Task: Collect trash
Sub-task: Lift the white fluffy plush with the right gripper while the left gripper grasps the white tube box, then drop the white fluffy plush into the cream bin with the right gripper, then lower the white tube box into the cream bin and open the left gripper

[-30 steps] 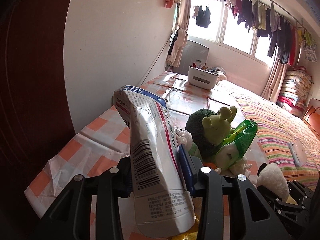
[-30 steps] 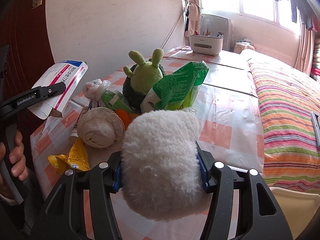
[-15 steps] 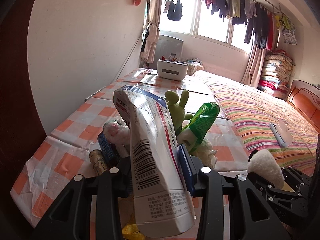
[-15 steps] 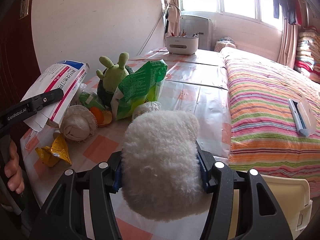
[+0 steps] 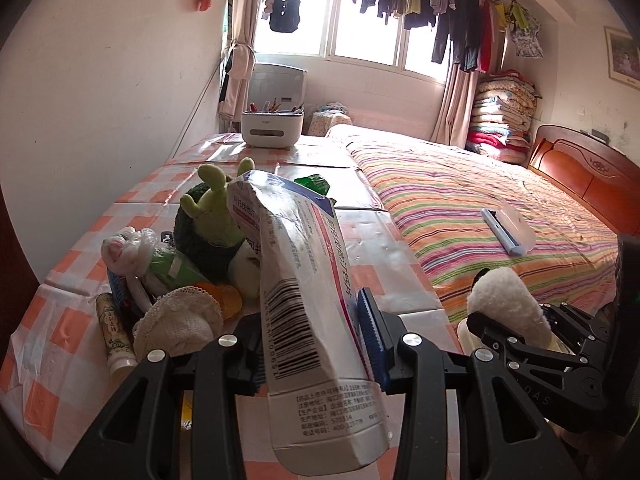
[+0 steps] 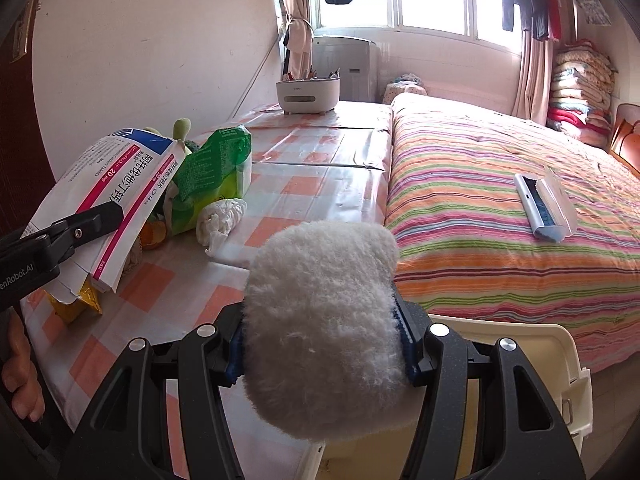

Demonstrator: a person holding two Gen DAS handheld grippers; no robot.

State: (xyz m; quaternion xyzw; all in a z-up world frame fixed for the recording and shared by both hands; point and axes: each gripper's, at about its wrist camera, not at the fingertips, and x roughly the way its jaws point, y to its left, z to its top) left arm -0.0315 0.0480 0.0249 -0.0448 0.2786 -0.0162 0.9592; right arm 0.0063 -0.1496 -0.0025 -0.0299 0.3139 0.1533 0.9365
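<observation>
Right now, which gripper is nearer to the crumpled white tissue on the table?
Right, I judge. The right gripper, shut on the fluffy white item, faces the crumpled tissue just ahead-left. The left gripper, clamping the medicine box, sits farther left.

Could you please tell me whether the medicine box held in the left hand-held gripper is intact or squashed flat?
Squashed flat: the medicine box is creased, pinched thin in the left hand-held gripper, its end flaps torn open.
</observation>
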